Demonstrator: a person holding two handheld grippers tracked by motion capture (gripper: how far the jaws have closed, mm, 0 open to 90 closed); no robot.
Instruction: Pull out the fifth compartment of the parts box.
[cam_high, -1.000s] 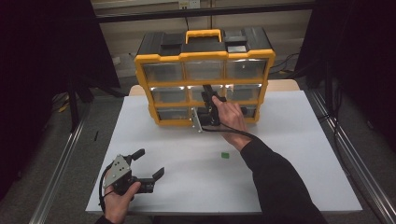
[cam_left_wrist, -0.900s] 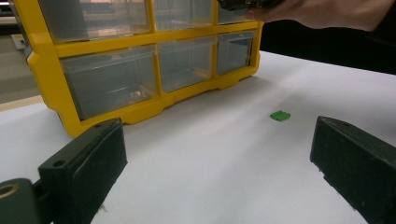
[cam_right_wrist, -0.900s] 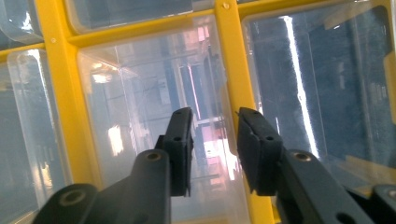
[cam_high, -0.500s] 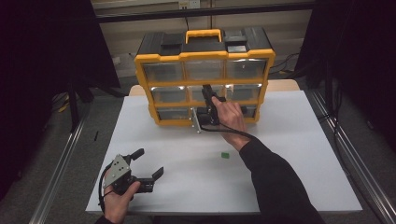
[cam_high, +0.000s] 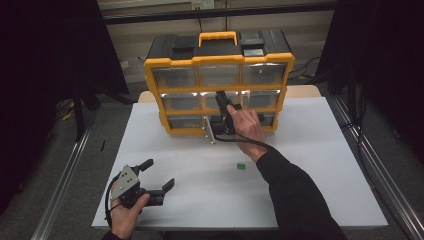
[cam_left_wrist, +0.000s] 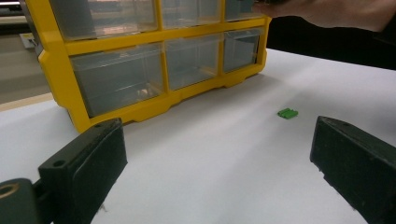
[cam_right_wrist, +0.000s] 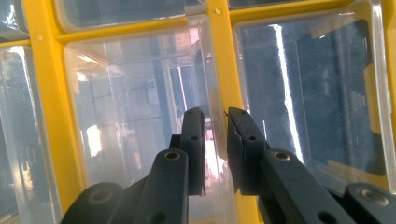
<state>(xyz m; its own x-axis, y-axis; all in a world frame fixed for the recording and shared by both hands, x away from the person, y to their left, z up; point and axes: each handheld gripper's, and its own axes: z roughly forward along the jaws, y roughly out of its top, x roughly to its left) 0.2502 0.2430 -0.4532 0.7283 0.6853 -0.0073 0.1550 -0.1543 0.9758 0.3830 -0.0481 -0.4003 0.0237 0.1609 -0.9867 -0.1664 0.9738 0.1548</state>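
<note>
The right gripper (cam_high: 223, 104) is reaching against the front of the yellow drawer cabinet (cam_high: 218, 87), which is standing at the far middle of the white table (cam_high: 320, 165). Its jaws have just been closing and are now sitting narrow at the right edge of the middle clear drawer (cam_right_wrist: 140, 126), with what looks like that drawer's thin clear edge in the slim gap between them; whether the pads are actually pressing on it I cannot tell. The yellow upright (cam_right_wrist: 229, 70) separating this drawer from the next is standing directly behind the jaws.

A small pale item (cam_left_wrist: 142, 92) is lying inside the lower left drawer (cam_left_wrist: 116, 79); the neighbouring drawers are looking see-through, their contents unclear.

A small green block (cam_high: 241, 166) is lying on the bare table, well apart from the cabinet and near the right forearm.

The left gripper (cam_high: 159, 175) is resting at the near left of the table, its jaws standing wide with nothing between them.
</note>
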